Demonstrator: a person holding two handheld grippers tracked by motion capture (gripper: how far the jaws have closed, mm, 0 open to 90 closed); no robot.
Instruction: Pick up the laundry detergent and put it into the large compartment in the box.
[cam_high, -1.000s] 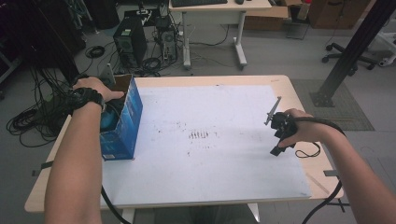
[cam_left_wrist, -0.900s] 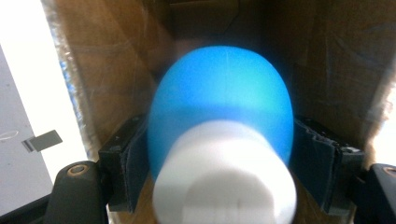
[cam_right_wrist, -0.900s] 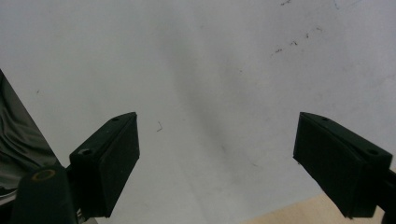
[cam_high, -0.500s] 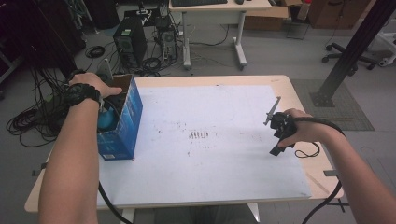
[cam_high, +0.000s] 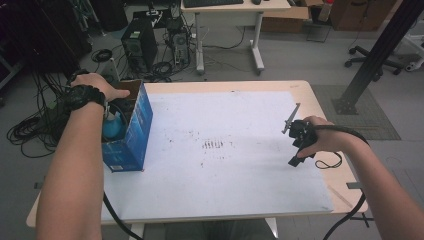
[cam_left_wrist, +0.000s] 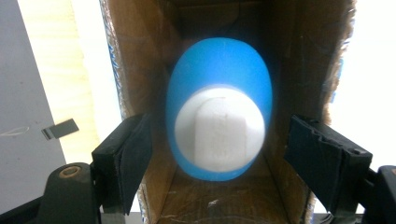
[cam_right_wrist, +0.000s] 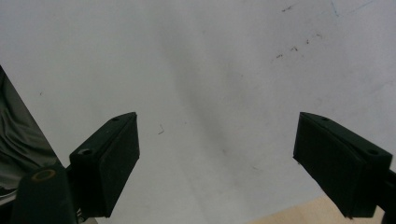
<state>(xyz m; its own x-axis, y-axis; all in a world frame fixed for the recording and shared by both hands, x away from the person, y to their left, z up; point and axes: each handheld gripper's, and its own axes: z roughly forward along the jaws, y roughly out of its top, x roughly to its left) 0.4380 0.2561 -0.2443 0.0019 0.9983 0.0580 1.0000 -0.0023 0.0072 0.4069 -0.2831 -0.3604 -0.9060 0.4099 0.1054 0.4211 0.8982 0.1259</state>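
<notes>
A blue cardboard box (cam_high: 134, 131) stands open-topped at the table's left edge. Inside it stands a blue bottle (cam_left_wrist: 219, 88) with a white cap (cam_left_wrist: 219, 133); the bottle (cam_high: 114, 127) also peeks out under my left hand (cam_high: 95, 86). My left gripper (cam_left_wrist: 219, 140) reaches down into the box (cam_left_wrist: 289, 70). Its jaws have just been opening and stand open on either side of the bottle, pads clear of it. At the table's right my right gripper (cam_high: 299, 142) hovers over the white sheet (cam_right_wrist: 210, 56); this gripper (cam_right_wrist: 217, 158) is open, nothing between its jaws.
A white sheet (cam_high: 225, 180) covers most of the wooden table (cam_high: 320, 100), with dark smudges (cam_high: 214, 145) at its middle. Computer towers (cam_high: 134, 42) and cables lie on the floor beyond the left corner. A black post (cam_high: 380, 55) stands at the right.
My left hand has lifted slightly over the box. The right hand has kept still.
</notes>
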